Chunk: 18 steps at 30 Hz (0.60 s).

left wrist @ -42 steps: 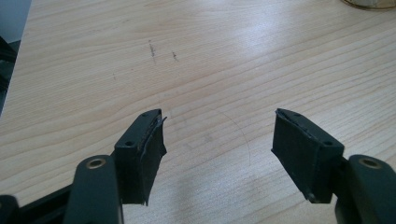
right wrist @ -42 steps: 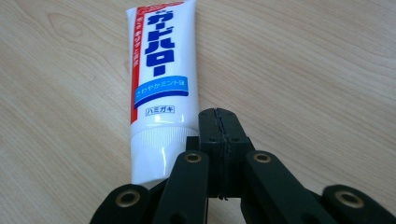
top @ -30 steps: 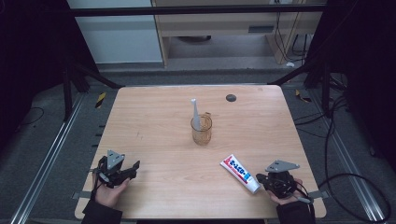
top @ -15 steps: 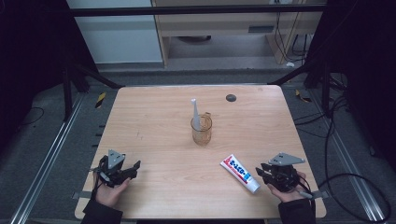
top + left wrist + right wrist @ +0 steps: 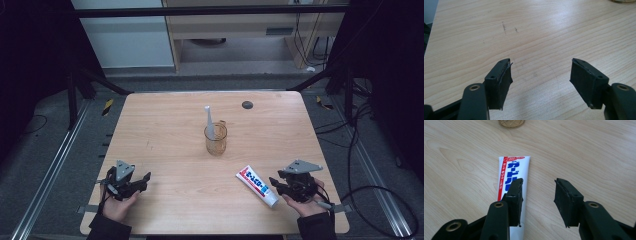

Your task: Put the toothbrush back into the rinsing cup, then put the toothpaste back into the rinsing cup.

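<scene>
A white toothpaste tube point(image 5: 257, 185) with red and blue print lies flat on the wooden table point(image 5: 170, 135), near the front right. My right gripper point(image 5: 278, 184) stands open just right of the tube; in the right gripper view its left jaw overlaps the tube point(image 5: 510, 175) and nothing lies between the jaws point(image 5: 537, 195). A clear glass cup point(image 5: 215, 138) with a white toothbrush point(image 5: 208, 120) upright in it stands at the table's middle. My left gripper point(image 5: 142, 178) rests open at the front left, with bare wood between its jaws point(image 5: 540, 75).
A small dark round disc point(image 5: 247, 104) lies near the table's far edge. Metal frame rails and cables run along both sides of the table. The cup's base point(image 5: 511, 123) shows at the top of the right gripper view.
The right gripper has shifted slightly left, closer to the toothpaste tube. The left gripper has stayed put.
</scene>
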Each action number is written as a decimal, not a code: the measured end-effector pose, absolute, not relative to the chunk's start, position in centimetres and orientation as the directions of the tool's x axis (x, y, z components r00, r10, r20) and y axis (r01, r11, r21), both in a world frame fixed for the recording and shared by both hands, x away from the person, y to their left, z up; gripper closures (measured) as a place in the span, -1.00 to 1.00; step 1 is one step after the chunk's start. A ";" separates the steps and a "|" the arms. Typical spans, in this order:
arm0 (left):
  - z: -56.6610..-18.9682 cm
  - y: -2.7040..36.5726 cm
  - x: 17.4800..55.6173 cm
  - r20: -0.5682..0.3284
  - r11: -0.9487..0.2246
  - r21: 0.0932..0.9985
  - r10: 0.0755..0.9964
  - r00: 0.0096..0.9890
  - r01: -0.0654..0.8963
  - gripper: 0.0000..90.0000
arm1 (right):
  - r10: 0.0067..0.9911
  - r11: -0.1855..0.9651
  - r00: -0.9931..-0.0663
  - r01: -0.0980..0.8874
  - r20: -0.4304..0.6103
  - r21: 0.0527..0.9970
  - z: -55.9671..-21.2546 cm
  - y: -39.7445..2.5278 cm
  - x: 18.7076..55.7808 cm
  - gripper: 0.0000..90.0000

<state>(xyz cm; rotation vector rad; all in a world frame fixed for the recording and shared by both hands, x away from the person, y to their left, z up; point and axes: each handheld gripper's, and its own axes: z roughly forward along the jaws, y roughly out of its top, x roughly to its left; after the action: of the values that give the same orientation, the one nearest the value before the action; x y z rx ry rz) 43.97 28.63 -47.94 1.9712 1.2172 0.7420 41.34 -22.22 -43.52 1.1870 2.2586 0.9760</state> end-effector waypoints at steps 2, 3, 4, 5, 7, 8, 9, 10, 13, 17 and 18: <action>-48.0 28.6 44.0 0.109 -0.319 0.795 0.912 0.396 0.516 -0.28 | 0.829 0.396 -0.559 0.541 -0.035 0.742 -43.2 -21.8 41.3 0.25; -48.0 28.7 44.0 0.109 -0.319 0.795 0.912 0.395 0.516 -0.28 | 0.827 0.396 -0.561 0.537 -0.035 0.745 -43.1 -21.7 41.3 0.24; -48.0 28.7 44.0 0.109 -0.318 0.796 0.912 0.395 0.515 -0.28 | 0.825 0.398 -0.564 0.534 -0.037 0.746 -42.9 -21.5 41.3 0.23; -47.9 28.7 44.0 0.110 -0.319 0.796 0.912 0.394 0.514 -0.28 | 0.825 0.400 -0.564 0.532 -0.039 0.746 -42.8 -21.3 41.4 0.21; -47.9 28.7 44.0 0.111 -0.319 0.796 0.912 0.395 0.514 -0.28 | 0.824 0.403 -0.566 0.535 -0.040 0.743 -42.5 -21.0 41.5 0.19; -47.9 28.6 44.0 0.111 -0.320 0.795 0.912 0.396 0.514 -0.28 | 0.822 0.404 -0.568 0.534 -0.039 0.743 -42.4 -20.8 41.5 0.17; -47.9 28.6 44.0 0.112 -0.322 0.795 0.911 0.396 0.515 -0.28 | 0.822 0.405 -0.569 0.536 -0.038 0.740 -42.3 -20.6 41.6 0.14; -48.0 28.6 44.0 0.114 -0.323 0.794 0.911 0.396 0.515 -0.28 | 0.818 0.412 -0.574 0.539 -0.038 0.735 -42.3 -20.4 41.7 0.12; -48.0 28.6 44.0 0.115 -0.324 0.793 0.911 0.396 0.515 -0.28 | 0.813 0.423 -0.581 0.547 -0.036 0.723 -42.2 -19.9 42.0 0.06; -47.9 28.6 44.0 0.116 -0.325 0.793 0.911 0.396 0.515 -0.28 | 0.806 0.437 -0.591 0.558 -0.032 0.705 -42.3 -19.2 42.4 -0.04; -47.9 28.7 44.0 0.117 -0.323 0.795 0.912 0.394 0.514 -0.28 | 0.803 0.442 -0.595 0.560 -0.031 0.701 -42.4 -19.0 42.5 -0.06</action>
<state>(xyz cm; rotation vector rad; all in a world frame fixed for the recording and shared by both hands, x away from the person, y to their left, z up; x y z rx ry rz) 43.99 28.66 -47.93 1.9750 1.2176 0.7505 42.53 -19.00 -42.39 1.1596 2.3383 0.9359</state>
